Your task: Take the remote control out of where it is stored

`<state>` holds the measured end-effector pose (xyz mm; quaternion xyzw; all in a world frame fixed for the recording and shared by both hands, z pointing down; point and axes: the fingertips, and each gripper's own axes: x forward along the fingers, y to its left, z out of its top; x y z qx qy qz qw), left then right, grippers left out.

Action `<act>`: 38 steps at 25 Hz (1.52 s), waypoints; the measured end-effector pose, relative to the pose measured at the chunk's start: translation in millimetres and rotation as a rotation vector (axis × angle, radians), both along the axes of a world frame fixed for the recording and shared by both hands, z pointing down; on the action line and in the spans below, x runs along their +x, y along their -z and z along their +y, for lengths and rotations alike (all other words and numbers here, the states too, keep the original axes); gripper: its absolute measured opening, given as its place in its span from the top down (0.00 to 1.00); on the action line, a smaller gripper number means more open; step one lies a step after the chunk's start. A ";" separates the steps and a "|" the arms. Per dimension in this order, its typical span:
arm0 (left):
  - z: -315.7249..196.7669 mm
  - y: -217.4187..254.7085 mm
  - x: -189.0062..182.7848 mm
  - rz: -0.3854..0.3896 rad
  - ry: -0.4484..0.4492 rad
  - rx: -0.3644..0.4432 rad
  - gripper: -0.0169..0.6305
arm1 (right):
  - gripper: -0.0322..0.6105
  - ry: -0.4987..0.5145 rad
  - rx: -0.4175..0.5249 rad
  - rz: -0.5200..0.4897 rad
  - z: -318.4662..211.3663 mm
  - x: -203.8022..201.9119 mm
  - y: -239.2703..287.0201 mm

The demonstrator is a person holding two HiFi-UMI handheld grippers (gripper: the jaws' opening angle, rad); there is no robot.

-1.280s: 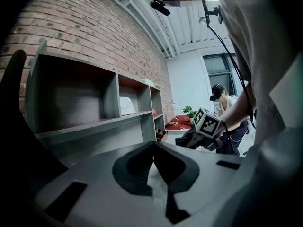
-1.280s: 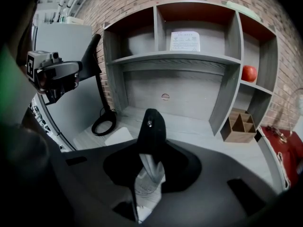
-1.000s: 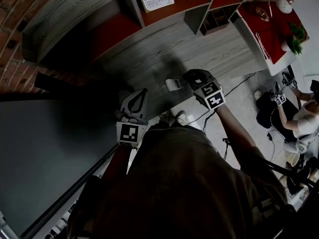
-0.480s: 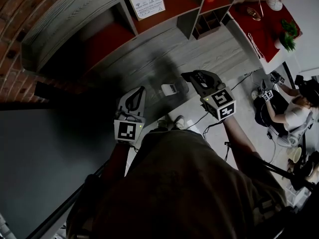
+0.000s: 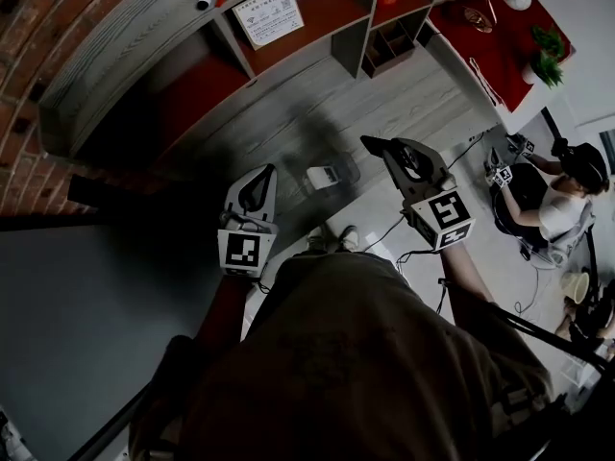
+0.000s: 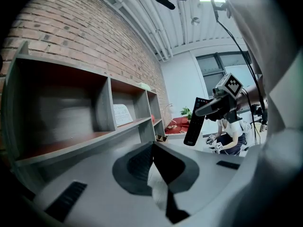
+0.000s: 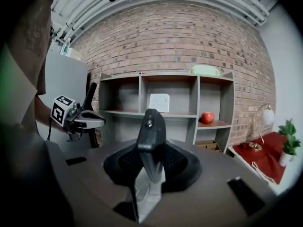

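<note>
The black remote control (image 6: 193,122) hangs lengthwise from my right gripper (image 6: 208,109), which is shut on its upper end. In the right gripper view the remote (image 7: 150,126) stands upright between the pads, seen end-on. From the head view my right gripper (image 5: 377,148) is raised at the right, in front of the shelf unit. My left gripper (image 5: 259,181) is beside it at the left, shut, with nothing between its fingers (image 6: 152,150). It also shows in the right gripper view (image 7: 92,119), off to the left.
A grey shelf unit (image 5: 336,36) stands against the brick wall, holding a paper sign (image 5: 267,15) and a red apple (image 7: 207,117). A small white box (image 5: 322,175) lies on the grey floor below. A red table (image 5: 485,51) with lamp and plant stands right; a person (image 5: 557,205) sits there.
My right gripper has risen with the remote in it and now sits further right in the head view. The left gripper has shifted only slightly and stays shut.
</note>
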<state>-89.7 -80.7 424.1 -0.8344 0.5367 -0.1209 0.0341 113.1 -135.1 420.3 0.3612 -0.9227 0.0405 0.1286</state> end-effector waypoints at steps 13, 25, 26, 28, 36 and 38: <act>-10.3 14.3 -12.5 0.009 0.029 0.014 0.96 | 0.82 -0.042 0.198 -0.209 36.5 22.8 65.7; -17.6 12.0 -12.4 -0.007 0.016 0.019 0.96 | 0.82 -0.039 0.219 -0.160 48.2 24.7 65.3; -18.4 13.2 -10.9 -0.007 0.013 0.022 0.96 | 0.82 -0.041 0.217 -0.159 47.5 25.0 64.7; -19.7 19.0 -6.8 -0.005 0.003 0.035 0.96 | 0.82 -0.042 0.213 -0.154 45.8 24.9 64.0; -20.3 21.0 7.6 -0.014 -0.032 0.039 0.96 | 0.82 -0.038 0.132 -0.086 27.5 21.4 38.8; -20.4 18.4 7.6 -0.001 -0.028 0.032 0.96 | 0.82 -0.042 0.085 -0.052 17.8 21.7 24.2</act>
